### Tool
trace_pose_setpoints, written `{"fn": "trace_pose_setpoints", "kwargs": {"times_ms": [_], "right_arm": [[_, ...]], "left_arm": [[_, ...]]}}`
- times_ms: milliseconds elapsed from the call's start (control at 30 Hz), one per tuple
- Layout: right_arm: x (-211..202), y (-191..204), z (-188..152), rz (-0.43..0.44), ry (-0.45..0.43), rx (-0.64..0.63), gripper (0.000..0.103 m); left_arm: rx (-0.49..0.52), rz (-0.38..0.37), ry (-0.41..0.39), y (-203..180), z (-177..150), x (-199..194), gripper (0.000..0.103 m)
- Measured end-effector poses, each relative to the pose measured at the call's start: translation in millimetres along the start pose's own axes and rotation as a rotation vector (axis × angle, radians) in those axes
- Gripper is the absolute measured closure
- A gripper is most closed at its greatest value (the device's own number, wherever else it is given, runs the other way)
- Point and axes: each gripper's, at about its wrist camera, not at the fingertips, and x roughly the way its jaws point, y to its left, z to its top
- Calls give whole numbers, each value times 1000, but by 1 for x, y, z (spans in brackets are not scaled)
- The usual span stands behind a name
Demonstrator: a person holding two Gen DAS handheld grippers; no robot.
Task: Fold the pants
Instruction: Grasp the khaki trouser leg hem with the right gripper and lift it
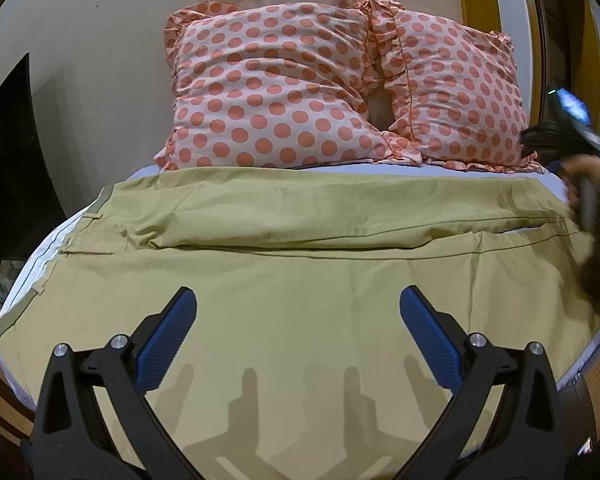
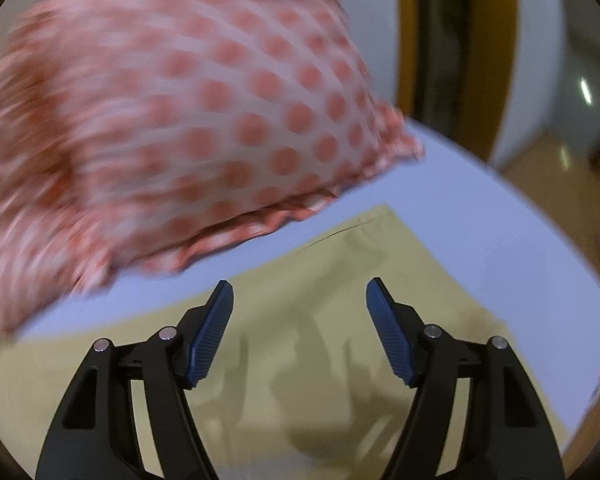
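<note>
Khaki pants lie spread sideways across the bed, waistband at the left, legs running to the right. My left gripper is open and empty, hovering over the near leg. My right gripper is open and empty above the far leg's hem end; that view is blurred. The right gripper's body and the hand holding it show at the right edge of the left wrist view, above the leg ends.
Two pink pillows with orange dots stand against the wall behind the pants. A pale blue sheet covers the bed; its right edge drops to a wooden floor. A dark cabinet stands left.
</note>
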Motion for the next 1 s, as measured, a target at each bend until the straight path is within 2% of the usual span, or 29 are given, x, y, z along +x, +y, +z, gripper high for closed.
{"fn": "trace_pose_setpoints", "kwargs": {"times_ms": [33, 100, 233, 300, 333, 400, 467, 567, 633, 667, 733, 833, 867, 933, 1000], "right_arm": [[15, -7, 6, -14, 36, 49, 39], [48, -11, 23, -47, 92, 138, 40], [90, -14, 39, -139, 129, 226, 42], [95, -9, 37, -219, 114, 177, 60], [94, -8, 33, -245, 83, 145, 74], [88, -18, 23, -195, 33, 142, 87], [83, -42, 17, -89, -9, 183, 97], [79, -70, 10, 64, -12, 297, 99], [65, -90, 5, 199, -49, 387, 99], [53, -89, 5, 249, -70, 401, 99], [10, -110, -9, 402, -141, 425, 99], [-58, -146, -55, 564, -192, 451, 99], [-72, -155, -67, 591, -195, 459, 100], [-101, -182, -113, 629, -179, 488, 100], [-105, -199, -146, 617, -126, 535, 100]], "left_arm": [[2, -4, 5, 0, 2, 4, 2], [3, -7, 12, 1, 2, 9, 2], [8, -8, 25, 5, 6, 23, 2], [6, -11, 31, 7, 6, 27, 2], [4, -13, 32, 8, 6, 28, 2], [-9, -22, 27, 11, 6, 30, 2], [-29, -35, 20, 16, 7, 30, 2], [-51, -46, 12, 21, 8, 28, 2], [-62, -41, 1, 25, 8, 22, 2], [-67, -37, -7, 27, 9, 19, 2], [-84, -31, -33, 34, 8, 9, 2], [-116, -35, -59, 46, 9, 0, 2], [-126, -42, -65, 51, 10, -2, 2], [-150, -67, -76, 61, 14, -7, 2], [-176, -99, -82, 72, 20, -9, 2]]}}
